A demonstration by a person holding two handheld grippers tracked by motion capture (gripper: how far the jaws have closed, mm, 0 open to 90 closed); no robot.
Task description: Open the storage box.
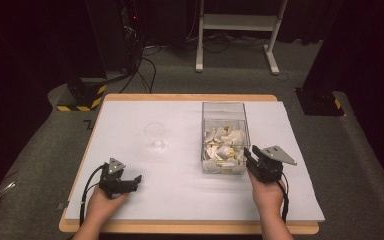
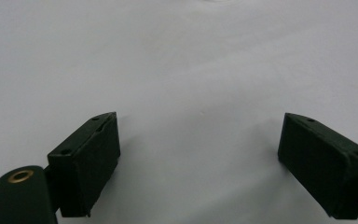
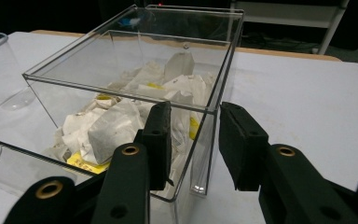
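Right hand-held gripper [image 3: 193,140], jaws narrowed astride the clear box [image 3: 135,84] corner wall above the tea bags [image 3: 107,128], not visibly pinching; square up before squeezing; left hand-held gripper [image 2: 198,163] wide open, empty

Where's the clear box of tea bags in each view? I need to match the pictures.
High view: clear box right of centre, beside the right gripper.
Left gripper view: bare white table cover.
Right gripper view: box centre-left, its corner between the jaws.
Shared landmark: the white table cover.
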